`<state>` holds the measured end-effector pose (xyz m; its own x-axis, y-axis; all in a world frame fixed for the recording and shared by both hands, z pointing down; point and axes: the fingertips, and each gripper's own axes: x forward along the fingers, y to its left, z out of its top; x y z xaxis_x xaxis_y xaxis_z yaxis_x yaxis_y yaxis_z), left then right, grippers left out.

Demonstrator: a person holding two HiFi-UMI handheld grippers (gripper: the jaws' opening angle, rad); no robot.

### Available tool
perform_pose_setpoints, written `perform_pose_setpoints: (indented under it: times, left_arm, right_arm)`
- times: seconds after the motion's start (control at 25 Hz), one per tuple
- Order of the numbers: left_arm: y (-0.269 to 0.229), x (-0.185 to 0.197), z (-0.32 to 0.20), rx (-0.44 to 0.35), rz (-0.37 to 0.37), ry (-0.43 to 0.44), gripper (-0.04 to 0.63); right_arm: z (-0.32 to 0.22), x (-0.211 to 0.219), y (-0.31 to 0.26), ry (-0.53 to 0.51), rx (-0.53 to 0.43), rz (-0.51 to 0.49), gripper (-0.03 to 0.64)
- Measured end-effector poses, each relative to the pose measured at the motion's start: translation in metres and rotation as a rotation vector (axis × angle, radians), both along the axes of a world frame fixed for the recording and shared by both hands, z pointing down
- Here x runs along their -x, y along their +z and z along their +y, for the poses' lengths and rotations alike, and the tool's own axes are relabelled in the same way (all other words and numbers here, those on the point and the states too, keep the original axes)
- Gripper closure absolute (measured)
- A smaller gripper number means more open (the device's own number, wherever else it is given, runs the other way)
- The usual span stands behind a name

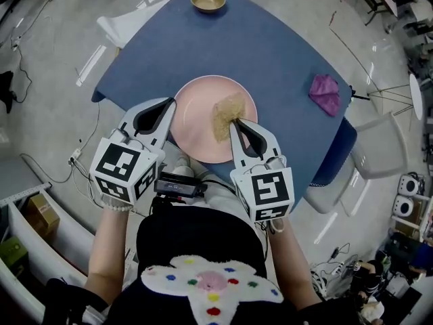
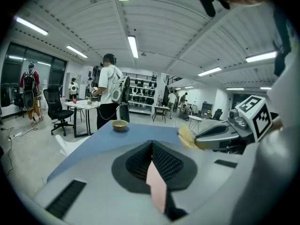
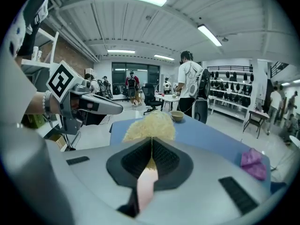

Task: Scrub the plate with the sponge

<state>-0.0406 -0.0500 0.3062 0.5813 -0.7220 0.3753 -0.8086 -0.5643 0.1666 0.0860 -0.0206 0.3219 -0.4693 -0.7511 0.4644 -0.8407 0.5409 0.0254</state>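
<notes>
A pink plate (image 1: 199,124) is at the near edge of the blue table (image 1: 270,53). My left gripper (image 1: 169,108) is shut on the plate's left rim; in the left gripper view the pink rim (image 2: 157,191) shows edge-on between the closed jaws of that gripper (image 2: 152,145). A tan sponge (image 1: 227,114) lies against the plate's right half, and my right gripper (image 1: 233,124) is shut on it. In the right gripper view the sponge (image 3: 150,124) sticks out past that gripper's (image 3: 151,140) jaw tips, with a sliver of plate (image 3: 145,186) below.
A tan bowl (image 1: 208,0) stands at the table's far edge and a crumpled purple cloth (image 1: 326,93) lies at its right side. White chairs (image 1: 379,154) stand to the right of the table. People, desks and office chairs fill the room beyond.
</notes>
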Motion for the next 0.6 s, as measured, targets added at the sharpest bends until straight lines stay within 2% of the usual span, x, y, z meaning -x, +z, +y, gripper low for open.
perform_pose_setpoints:
  times: [0.28, 0.6]
  left_arm:
    - [-0.020, -0.010, 0.019, -0.024, 0.035, 0.010, 0.584]
    - [-0.024, -0.013, 0.034, -0.027, 0.027, 0.032, 0.584]
  right_arm:
    - [0.009, -0.015, -0.022, 0.037, -0.049, -0.035, 0.603]
    - [0.014, -0.013, -0.032, 0.029, -0.080, -0.057, 0.604]
